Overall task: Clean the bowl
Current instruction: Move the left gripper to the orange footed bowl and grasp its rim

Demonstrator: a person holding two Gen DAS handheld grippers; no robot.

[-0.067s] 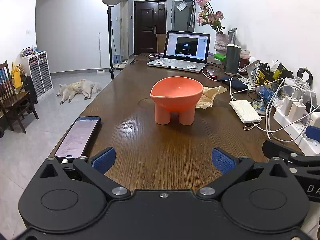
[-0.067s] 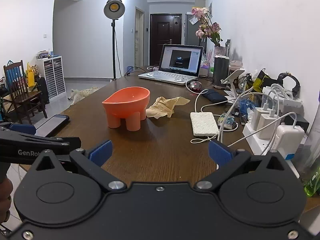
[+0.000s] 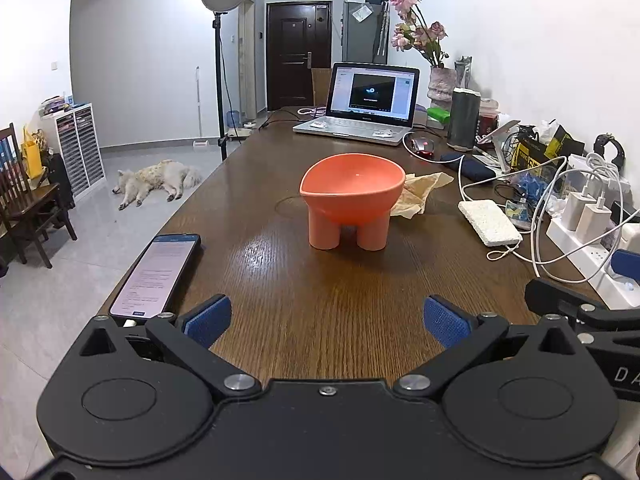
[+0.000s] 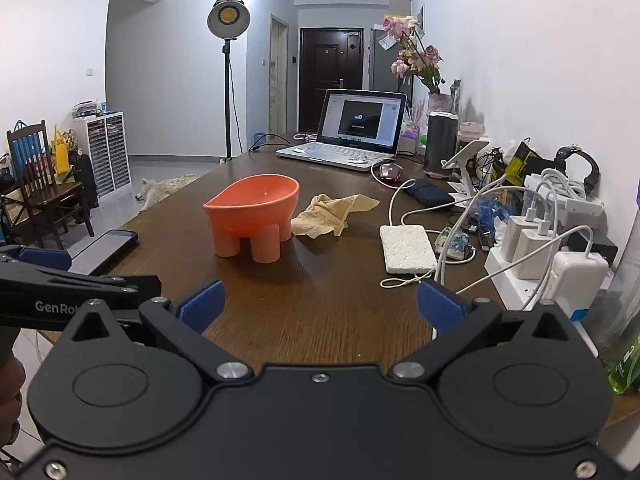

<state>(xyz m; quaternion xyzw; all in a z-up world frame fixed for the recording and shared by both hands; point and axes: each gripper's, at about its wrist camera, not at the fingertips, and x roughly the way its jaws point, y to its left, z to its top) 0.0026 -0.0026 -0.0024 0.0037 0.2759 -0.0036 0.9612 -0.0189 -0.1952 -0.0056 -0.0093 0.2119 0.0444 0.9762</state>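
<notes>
On the wooden surface (image 3: 320, 300), a phone (image 3: 156, 276) lies at the left edge; the orange footed bowl (image 3: 352, 192) stands mid-surface, upright, a crumpled cloth (image 4: 332, 212) touching its right side, then a white sponge (image 4: 406, 248). Both the left gripper (image 3: 326, 316) and the right gripper (image 4: 318, 300) hold nothing, their fingers spread wide, well short of the bowl.

Bare table (image 3: 320, 304) up to bowl (image 3: 350, 194); cloth (image 4: 332, 214) touching its right, phone (image 3: 158, 274) near left, sponge (image 4: 406, 248) and cables (image 4: 460, 216) right.
</notes>
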